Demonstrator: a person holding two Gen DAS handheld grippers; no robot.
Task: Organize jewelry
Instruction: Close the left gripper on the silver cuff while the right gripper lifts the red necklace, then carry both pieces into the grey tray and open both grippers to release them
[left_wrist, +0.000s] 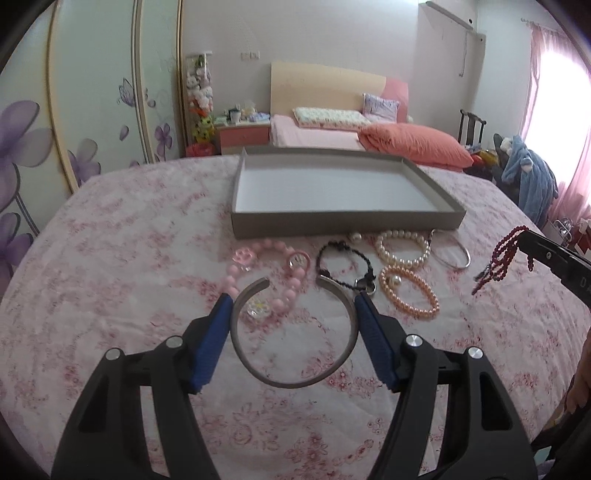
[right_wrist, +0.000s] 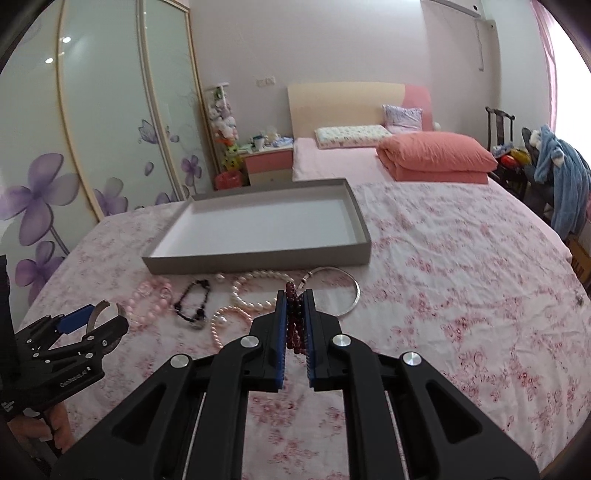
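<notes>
My left gripper (left_wrist: 293, 301) is shut on a grey metal cuff bangle (left_wrist: 291, 380), held between its blue pads above the bed. My right gripper (right_wrist: 295, 293) is shut on a dark red bead bracelet (right_wrist: 294, 325), which hangs from it in the left wrist view (left_wrist: 498, 258). A shallow grey tray (left_wrist: 332, 223) with a white bottom sits empty beyond both. On the bedspread lie a pink bead bracelet (left_wrist: 291, 284), a black braided bracelet (left_wrist: 347, 258), a white pearl bracelet (left_wrist: 402, 245), a peach pearl bracelet (left_wrist: 410, 291) and a thin silver bangle (left_wrist: 452, 254).
The floral pink bedspread (right_wrist: 461, 295) stretches wide to the right. A second bed with an orange folded quilt (right_wrist: 436, 157) stands behind. A wardrobe with purple flowers (right_wrist: 74, 166) is on the left, a chair with blue clothing (right_wrist: 561, 173) on the right.
</notes>
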